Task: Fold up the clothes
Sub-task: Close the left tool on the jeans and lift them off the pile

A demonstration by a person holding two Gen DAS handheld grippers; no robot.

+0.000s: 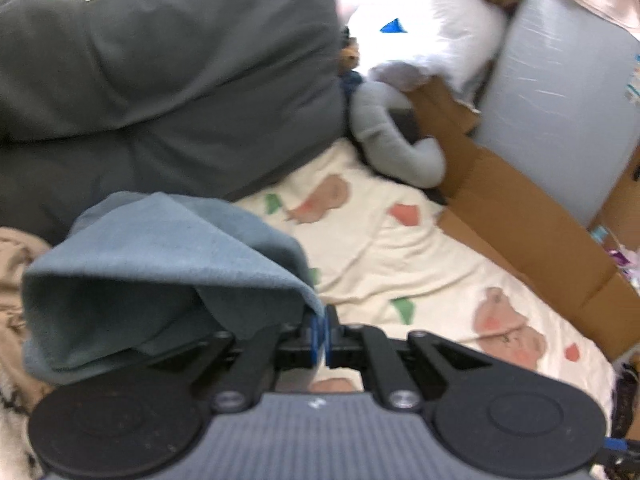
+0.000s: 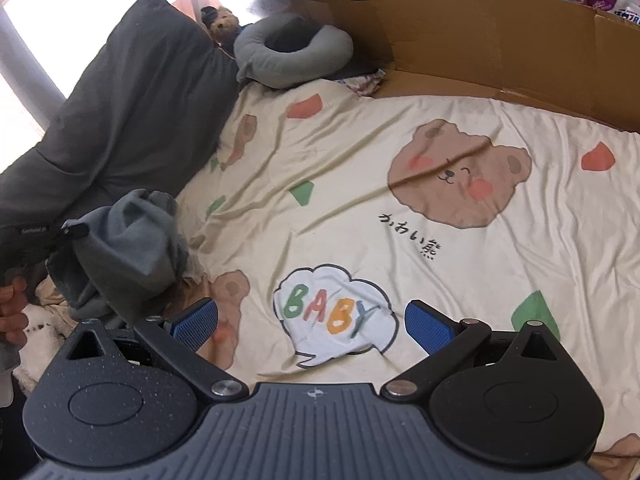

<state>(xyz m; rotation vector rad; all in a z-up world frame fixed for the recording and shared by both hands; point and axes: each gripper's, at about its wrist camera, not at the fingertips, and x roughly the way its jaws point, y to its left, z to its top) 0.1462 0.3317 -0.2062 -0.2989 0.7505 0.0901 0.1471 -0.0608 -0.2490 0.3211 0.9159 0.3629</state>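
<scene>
The left gripper (image 1: 320, 330) pinches a bunched grey-blue fleece garment (image 1: 160, 280) at 9 o'clock over the cream bear-print bedsheet (image 2: 400, 240); the right gripper (image 2: 312, 326) gapes empty. Folding looks barely begun: 0 folds visible.

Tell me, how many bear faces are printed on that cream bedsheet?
3 in the right wrist view: a large brown bear face at centre right, one beside the dark grey pillow, one partly hidden. More may be hidden.
</scene>
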